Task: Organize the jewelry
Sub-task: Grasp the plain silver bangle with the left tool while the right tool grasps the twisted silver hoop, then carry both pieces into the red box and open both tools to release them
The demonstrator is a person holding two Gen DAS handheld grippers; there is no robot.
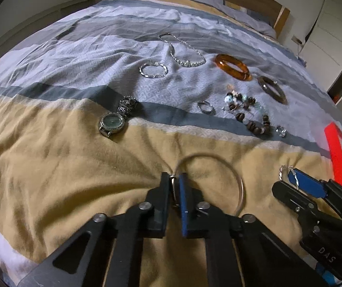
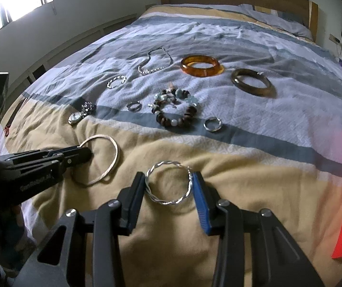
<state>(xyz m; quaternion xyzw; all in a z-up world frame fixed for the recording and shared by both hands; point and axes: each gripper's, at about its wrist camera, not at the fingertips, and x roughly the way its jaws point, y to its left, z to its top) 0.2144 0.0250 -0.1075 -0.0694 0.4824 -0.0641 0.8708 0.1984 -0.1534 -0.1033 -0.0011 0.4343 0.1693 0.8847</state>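
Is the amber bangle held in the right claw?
No, the right claw spans a twisted silver bangle; the amber bangle lies far off on the bedspread.

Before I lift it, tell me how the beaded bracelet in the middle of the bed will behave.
The beaded bracelet will probably go floppy: its separate beads lie in a loose, uneven loop. Dangling charms could swing or snag on the creased bedspread. It looks heavier than the thin ring beside it.

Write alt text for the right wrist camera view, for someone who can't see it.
The right gripper spans a twisted silver bangle on a striped bedspread. To its left, the left gripper pinches a plain silver bangle. Farther up the bed lie more bracelets, rings and a watch.
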